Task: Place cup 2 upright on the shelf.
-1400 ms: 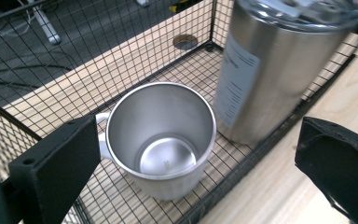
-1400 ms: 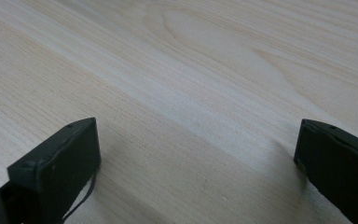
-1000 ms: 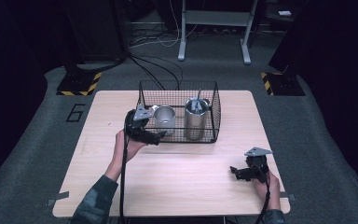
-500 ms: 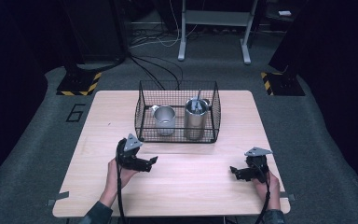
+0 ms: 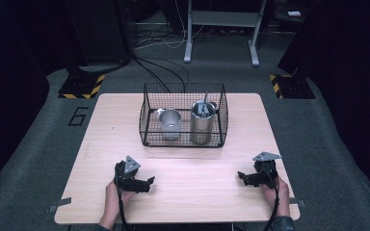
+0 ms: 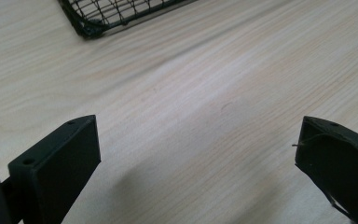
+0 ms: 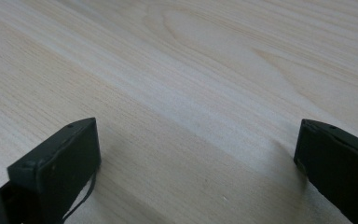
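Left gripper (image 5: pixel 147 183) gapes wide and empty, well apart from the upright mug (image 5: pixel 170 123) in the basket (image 5: pixel 145 115).

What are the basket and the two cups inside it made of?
The basket looks like thin black wire, likely coated metal: you can see through its open grid. The shorter cup and the taller cup look like brushed, silvery metal, perhaps steel, with a dull grey shine. They stand on a pale wooden table with visible grain.

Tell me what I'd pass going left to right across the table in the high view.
Left gripper → short metal cup → tall metal cup, both inside the wire basket → right gripper.
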Demonstrator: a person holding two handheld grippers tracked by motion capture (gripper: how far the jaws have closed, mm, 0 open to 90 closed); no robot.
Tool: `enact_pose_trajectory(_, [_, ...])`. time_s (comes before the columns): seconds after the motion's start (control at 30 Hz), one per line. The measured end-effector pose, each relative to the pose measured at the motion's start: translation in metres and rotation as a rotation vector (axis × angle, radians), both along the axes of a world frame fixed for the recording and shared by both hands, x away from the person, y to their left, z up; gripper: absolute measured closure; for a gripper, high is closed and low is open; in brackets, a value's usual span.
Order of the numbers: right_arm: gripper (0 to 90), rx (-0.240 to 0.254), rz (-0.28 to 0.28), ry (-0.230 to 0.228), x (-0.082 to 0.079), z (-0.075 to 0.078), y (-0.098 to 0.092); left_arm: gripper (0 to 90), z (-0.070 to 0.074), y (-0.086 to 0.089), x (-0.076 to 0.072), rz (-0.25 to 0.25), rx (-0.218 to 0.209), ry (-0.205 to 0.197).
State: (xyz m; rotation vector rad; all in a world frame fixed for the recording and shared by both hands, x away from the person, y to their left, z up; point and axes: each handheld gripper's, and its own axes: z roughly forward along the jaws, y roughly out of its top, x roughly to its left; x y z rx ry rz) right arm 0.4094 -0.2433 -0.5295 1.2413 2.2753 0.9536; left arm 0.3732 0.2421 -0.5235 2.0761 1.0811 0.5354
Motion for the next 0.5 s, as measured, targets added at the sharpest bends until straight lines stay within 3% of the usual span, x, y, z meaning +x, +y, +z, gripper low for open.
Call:
enact_pose_trajectory(0.07, [0.0, 0.000, 0.000, 0.000, 0.0000, 0.0000, 0.0000, 0.0, -0.0023, 0.0000, 0.0000, 0.006, -0.001, 0.004])
enact_pose_trajectory(0.17, [0.0, -0.001, 0.000, -0.001, 0.0000, 0.0000, -0.0001, 0.0, -0.0067, -0.0004, 0.0023, 0.004, 0.038, 0.049])
enact_pose_trajectory(0.23, [0.0, -0.001, 0.000, 0.000, -0.0001, 0.0001, -0.0001, 0.0, -0.0069, 0.0013, 0.0031, 0.008, 0.032, 0.061])
enact_pose_trajectory(0.5, [0.0, 0.007, -0.010, -0.008, -0.0003, -0.0003, 0.0005, 0.0, -0.0074, 0.0043, 0.0019, 0.031, 0.020, 0.061])
